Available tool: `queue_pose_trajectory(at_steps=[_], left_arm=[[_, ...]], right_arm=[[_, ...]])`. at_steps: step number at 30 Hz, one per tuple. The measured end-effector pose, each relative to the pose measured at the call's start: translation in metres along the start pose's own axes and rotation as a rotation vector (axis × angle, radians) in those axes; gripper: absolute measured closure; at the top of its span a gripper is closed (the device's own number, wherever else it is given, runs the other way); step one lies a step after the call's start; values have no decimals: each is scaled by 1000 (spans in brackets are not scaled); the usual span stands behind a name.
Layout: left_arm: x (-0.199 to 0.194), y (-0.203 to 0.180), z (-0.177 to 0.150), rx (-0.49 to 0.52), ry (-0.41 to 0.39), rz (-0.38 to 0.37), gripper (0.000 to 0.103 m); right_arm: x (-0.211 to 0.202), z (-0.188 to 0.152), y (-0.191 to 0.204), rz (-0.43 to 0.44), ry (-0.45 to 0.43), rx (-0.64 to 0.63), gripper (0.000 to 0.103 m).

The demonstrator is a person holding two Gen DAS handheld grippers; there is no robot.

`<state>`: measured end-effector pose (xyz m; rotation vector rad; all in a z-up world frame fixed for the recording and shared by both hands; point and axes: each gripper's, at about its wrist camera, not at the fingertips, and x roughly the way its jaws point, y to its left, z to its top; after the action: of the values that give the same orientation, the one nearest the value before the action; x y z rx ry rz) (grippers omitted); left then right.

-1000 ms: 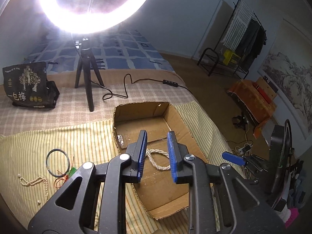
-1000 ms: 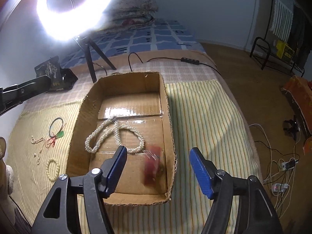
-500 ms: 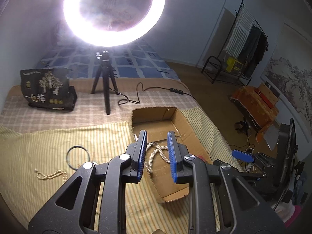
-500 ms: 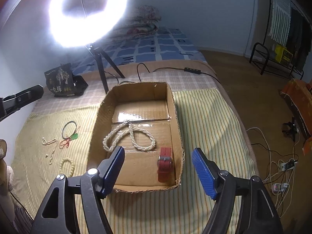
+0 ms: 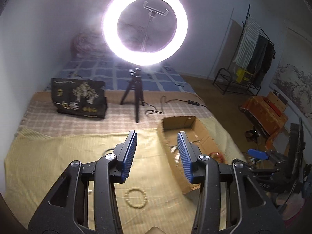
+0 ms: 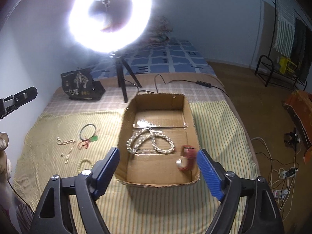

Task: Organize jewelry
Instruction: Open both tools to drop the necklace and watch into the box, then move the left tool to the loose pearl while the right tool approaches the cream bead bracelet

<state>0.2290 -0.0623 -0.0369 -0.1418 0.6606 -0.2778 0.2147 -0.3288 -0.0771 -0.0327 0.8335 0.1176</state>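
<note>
Since a second ago the left gripper (image 5: 157,150) has spread its jaws from nearly closed to wide apart and swung away from the cardboard box (image 6: 124,128), which now sits to its right instead of straight ahead; the right gripper (image 6: 158,167) has backed off from the box, and the red watch (image 6: 187,157), a blur a second ago, now lies at rest inside.

Taking the box as landmark: it rests on the yellow striped blanket (image 6: 214,128) covering the near half of the bed. Behind it stands the lit ring light (image 6: 110,15) on its black tripod (image 6: 121,80), and behind and to the left of the box is a black printed bag (image 6: 81,85). Both tools are released and hold nothing. The right gripper hovers over the box's near wall, its blue pads spanning most of the box's width. The left gripper hovers over the blanket left of the box.

Inside the box, a long pearl necklace (image 6: 150,142) lies looped on the floor near the middle, and the red watch lies in the near right corner, just beside the right wall. On the blanket left of the box lie a dark bangle (image 6: 88,130), a red cord with a green pendant (image 6: 87,142), a loose strand of pearls (image 6: 67,146) and, nearest the left gripper, a pale beaded bracelet (image 5: 136,198).
</note>
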Motion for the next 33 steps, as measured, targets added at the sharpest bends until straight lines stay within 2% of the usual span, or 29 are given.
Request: queue_pose_trajectory(at_steps=[5, 13, 20, 24, 27, 31, 33], left_arm=[[-17, 29, -12, 3, 2, 40, 59], [-27, 88, -38, -56, 44, 112, 59], [-18, 137, -64, -138, 111, 144, 60], [-8, 155, -82, -181, 153, 136, 60], [0, 161, -96, -202, 180, 118, 60], [12, 162, -110, -197, 208, 98, 61], [18, 160, -117, -191, 226, 88, 70]], right_arm=[[-3, -2, 24, 29, -4, -48, 13], [2, -12, 69, 75, -8, -151, 12], [23, -28, 108, 101, 54, -237, 12], [41, -34, 121, 111, 108, -250, 12], [56, -42, 128, 127, 149, -243, 15], [72, -49, 135, 142, 189, -232, 26], [80, -53, 139, 149, 209, -230, 31]])
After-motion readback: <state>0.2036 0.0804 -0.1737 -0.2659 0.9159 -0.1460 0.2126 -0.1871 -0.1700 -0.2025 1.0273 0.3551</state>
